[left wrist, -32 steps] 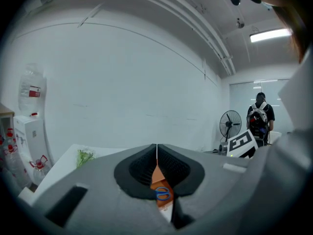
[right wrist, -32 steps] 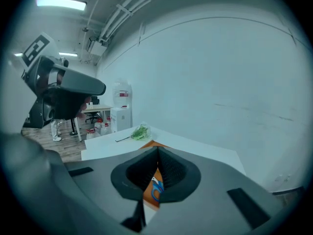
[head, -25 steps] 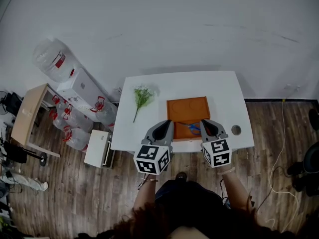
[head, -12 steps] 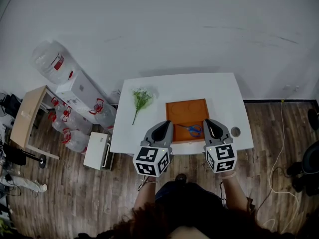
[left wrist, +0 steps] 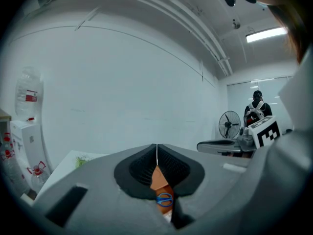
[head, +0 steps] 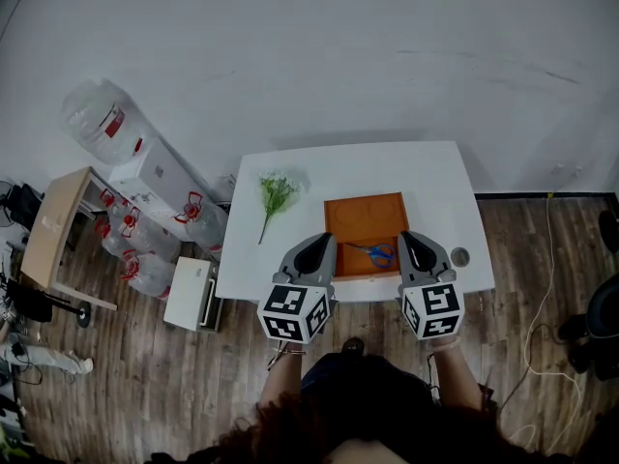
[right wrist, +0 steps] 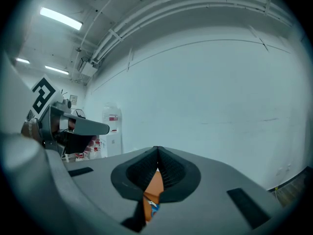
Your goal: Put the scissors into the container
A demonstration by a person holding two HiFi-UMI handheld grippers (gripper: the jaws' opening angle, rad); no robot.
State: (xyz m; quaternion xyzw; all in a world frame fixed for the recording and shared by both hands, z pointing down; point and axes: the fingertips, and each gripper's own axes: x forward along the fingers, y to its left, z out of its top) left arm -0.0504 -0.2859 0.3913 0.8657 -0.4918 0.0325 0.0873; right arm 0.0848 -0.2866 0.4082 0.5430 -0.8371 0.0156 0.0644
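Blue-handled scissors point(head: 375, 252) lie in the orange tray-like container point(head: 364, 217) on the white table point(head: 426, 177), near the tray's front right corner. My left gripper point(head: 315, 249) hovers at the tray's front left edge, its jaws shut with nothing between them. My right gripper point(head: 416, 246) hangs just right of the tray, also shut and empty. In the left gripper view the scissors point(left wrist: 164, 199) and orange container point(left wrist: 157, 179) show through the gap under the closed jaws. The right gripper view shows a sliver of the orange container point(right wrist: 153, 187) and a blue bit of the scissors point(right wrist: 152, 209).
A sprig of green plant point(head: 275, 193) lies on the table's left part. A small round hole point(head: 459, 255) sits near the table's front right corner. Water jugs point(head: 145, 254) and a white box point(head: 189, 291) stand on the floor to the left, beside a wooden side table point(head: 48, 222).
My right gripper has drawn back toward me and slightly right, away from the tray, leaving the scissors lying in it. The left gripper has stayed put.
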